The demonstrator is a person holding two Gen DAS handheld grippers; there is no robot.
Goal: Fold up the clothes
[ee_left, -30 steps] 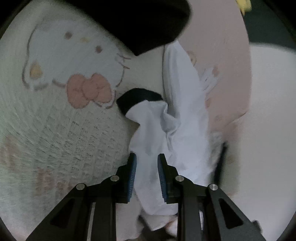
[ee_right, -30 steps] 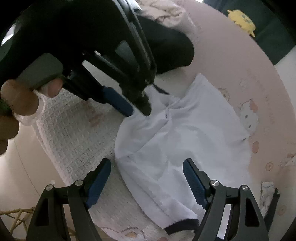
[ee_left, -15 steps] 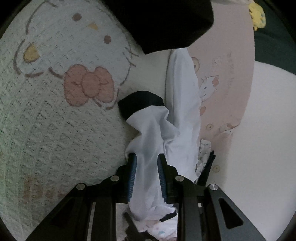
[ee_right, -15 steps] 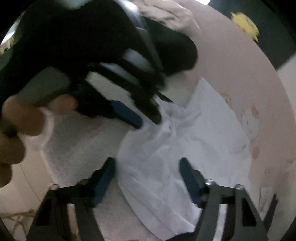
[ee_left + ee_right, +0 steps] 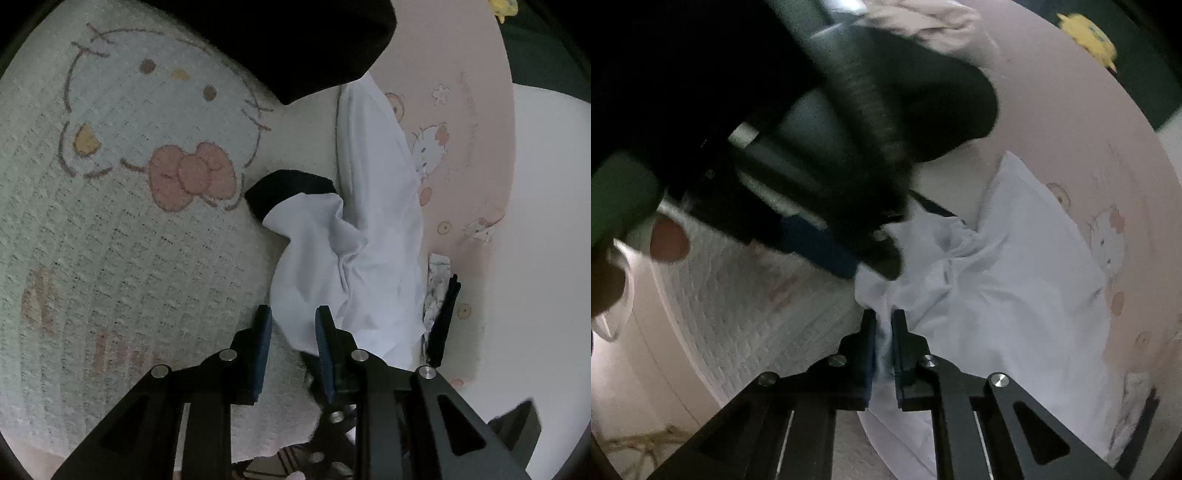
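Observation:
A white garment [image 5: 369,229] with a black cuff [image 5: 284,190] lies crumpled on a Hello Kitty blanket [image 5: 110,221]. My left gripper [image 5: 291,328] has its blue pads a small way apart, with the garment's lower edge lying between them. In the right wrist view the white garment [image 5: 1015,295] spreads to the right. My right gripper [image 5: 884,325] is shut on a bunched fold of it. The left gripper's blue pad [image 5: 820,247] shows just above that fold, blurred.
A large black garment [image 5: 295,44] lies at the top of the blanket. A pink printed sheet [image 5: 465,147] runs along the right. A small patterned cloth with a black strip [image 5: 443,314] sits at the white garment's right edge. A hand [image 5: 665,240] holds the left gripper.
My right gripper has closed from wide open onto a fold of the white garment. My left gripper has opened slightly and the cloth sits looser between its pads.

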